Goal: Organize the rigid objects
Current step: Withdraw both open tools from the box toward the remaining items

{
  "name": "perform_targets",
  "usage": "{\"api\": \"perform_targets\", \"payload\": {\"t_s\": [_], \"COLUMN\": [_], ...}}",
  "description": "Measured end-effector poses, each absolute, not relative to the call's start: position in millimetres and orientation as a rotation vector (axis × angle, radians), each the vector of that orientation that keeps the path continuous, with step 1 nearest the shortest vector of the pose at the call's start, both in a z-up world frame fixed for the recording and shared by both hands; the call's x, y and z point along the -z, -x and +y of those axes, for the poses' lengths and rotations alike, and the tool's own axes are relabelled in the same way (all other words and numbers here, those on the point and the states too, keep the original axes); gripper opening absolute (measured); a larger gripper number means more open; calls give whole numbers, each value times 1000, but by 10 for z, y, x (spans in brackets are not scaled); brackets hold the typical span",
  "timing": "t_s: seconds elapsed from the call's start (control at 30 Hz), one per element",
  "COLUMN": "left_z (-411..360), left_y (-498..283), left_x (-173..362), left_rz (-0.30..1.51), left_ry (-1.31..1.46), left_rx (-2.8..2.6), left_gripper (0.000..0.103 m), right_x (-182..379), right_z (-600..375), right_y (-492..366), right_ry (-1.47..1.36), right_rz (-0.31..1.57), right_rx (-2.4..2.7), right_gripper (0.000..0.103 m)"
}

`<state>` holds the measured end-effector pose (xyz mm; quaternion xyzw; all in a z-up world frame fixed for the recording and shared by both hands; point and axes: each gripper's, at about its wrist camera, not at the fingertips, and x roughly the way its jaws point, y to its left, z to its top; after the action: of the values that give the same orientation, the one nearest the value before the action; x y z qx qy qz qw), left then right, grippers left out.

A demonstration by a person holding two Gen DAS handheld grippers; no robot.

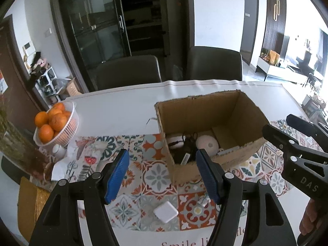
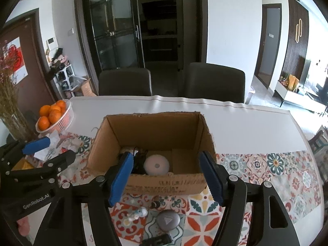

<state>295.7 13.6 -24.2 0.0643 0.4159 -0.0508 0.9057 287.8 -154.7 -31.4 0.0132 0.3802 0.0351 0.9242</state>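
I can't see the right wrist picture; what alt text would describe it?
An open right gripper with blue pads hangs before an open cardboard box holding a round white device. A grey disc lies on the patterned table mat; a bowl of oranges sits far left.

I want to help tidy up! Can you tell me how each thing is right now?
cardboard box: open on top, partly filled
left gripper: fingers open, empty
right gripper: fingers open, empty
white charger: lying on the table, outside the box
grey disc: lying on the table, outside the box
basket: full of oranges
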Motion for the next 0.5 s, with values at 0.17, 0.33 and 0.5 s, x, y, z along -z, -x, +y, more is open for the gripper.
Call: {"api": "perform_targets", "payload": {"t_s": [0.17, 0.33, 0.5], "left_z": [211, 268, 302], "left_y": [-2761, -2609, -2483], "left_x": [347, 463, 586], "left_rz": [871, 888, 905], "left_ry": [-90, -54, -21], "left_rx": [82, 60, 26], "left_gripper": [67, 67, 67], "right_x": [360, 441, 530], "right_z": [-1531, -1506, -1501], "right_y": [-2716, -2583, -2522], "right_ry": [-24, -3, 8], "right_rz": [767, 761, 770], "right_rx": [-74, -76, -79], "right_gripper": [69, 72, 72]}}
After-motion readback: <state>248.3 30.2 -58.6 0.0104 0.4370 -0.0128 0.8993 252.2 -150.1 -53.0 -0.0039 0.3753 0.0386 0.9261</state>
